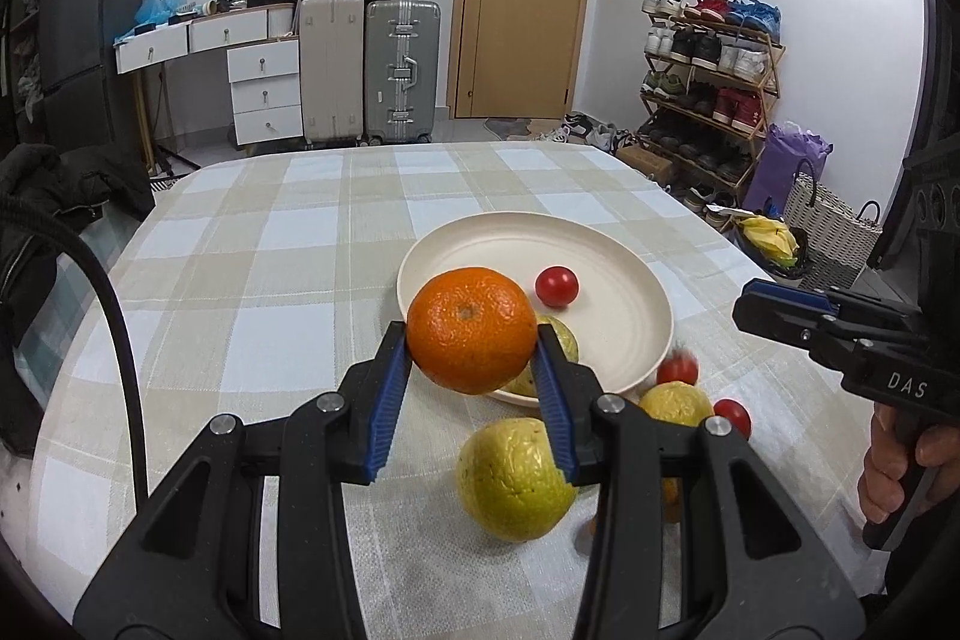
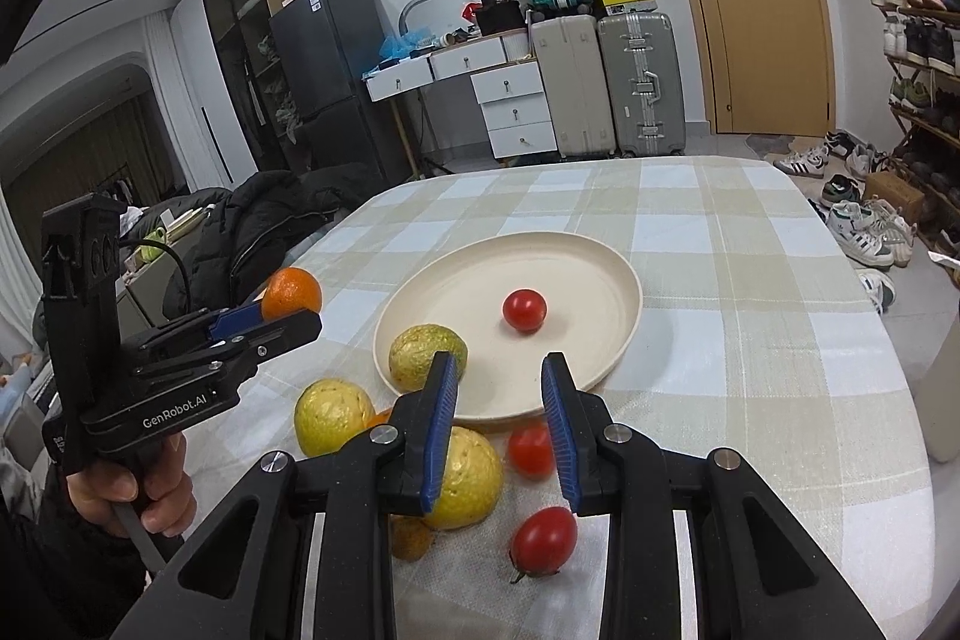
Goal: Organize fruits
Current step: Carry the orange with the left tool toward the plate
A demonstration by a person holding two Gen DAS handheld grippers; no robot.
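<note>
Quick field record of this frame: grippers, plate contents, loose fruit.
left gripper: shut on orange, held above the table
right gripper: nothing between fingers, gap small
plate: one tomato, one yellow-green fruit at near rim
loose on cloth: two yellow fruits, two tomatoes, near plate's front edge
</note>
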